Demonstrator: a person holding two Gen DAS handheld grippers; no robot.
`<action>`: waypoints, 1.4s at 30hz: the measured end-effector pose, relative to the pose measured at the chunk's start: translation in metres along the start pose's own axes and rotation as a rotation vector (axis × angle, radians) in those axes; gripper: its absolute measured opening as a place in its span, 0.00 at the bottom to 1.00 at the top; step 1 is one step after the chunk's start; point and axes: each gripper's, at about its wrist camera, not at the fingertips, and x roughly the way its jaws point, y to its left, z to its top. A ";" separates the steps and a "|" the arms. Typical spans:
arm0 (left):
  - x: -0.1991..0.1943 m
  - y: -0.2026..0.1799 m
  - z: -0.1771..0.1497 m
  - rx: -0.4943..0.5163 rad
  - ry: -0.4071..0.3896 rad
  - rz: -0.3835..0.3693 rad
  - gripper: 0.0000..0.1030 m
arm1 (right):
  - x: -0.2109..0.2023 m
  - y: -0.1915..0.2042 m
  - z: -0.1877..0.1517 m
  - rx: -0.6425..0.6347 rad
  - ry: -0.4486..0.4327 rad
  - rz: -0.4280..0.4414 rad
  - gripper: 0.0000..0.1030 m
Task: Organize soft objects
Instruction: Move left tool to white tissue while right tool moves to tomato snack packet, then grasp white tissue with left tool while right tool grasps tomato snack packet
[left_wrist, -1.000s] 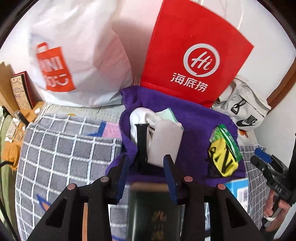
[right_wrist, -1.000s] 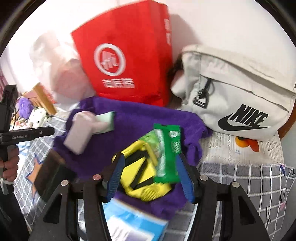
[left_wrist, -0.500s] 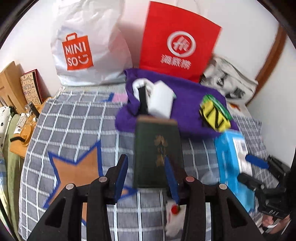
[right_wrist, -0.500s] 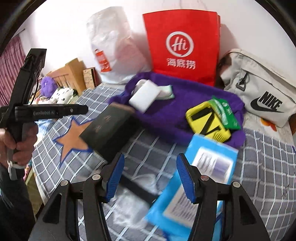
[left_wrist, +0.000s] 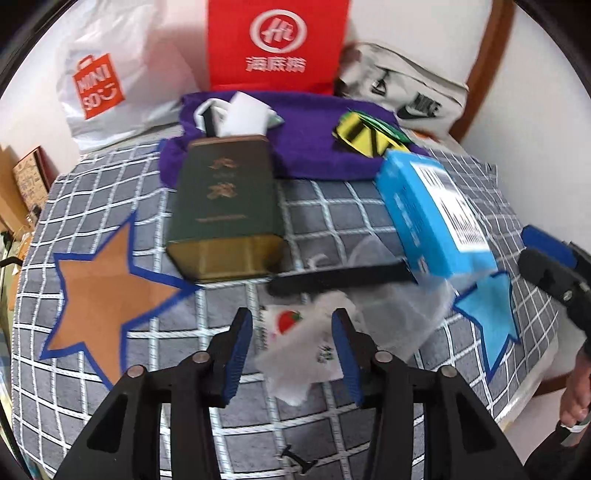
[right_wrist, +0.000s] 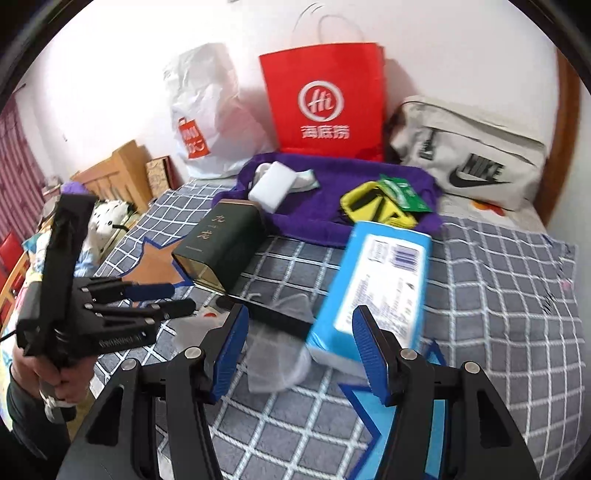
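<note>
Soft white cloth (left_wrist: 306, 354) with a strawberry print lies crumpled on the checked bedspread (left_wrist: 110, 376), in front of the dark green tin (left_wrist: 225, 206) and the blue box (left_wrist: 436, 214). Left gripper (left_wrist: 291, 350) tilts steeply down over it, its jaws partly apart and just opening, the cloth between them but not pinched. Right gripper (right_wrist: 299, 350) slants down beside it with jaws moderately wide, framing the blue box's near end and clear plastic wrap (right_wrist: 280, 365) without gripping.
</note>
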 end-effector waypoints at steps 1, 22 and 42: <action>0.002 -0.004 -0.001 0.011 0.002 -0.003 0.42 | -0.003 -0.003 -0.002 0.008 -0.003 -0.002 0.57; 0.016 -0.032 -0.005 0.107 -0.027 0.061 0.11 | -0.023 -0.019 -0.023 0.012 -0.029 0.014 0.57; -0.021 0.016 -0.017 -0.019 -0.081 0.102 0.10 | -0.011 -0.005 -0.029 -0.015 -0.005 0.112 0.57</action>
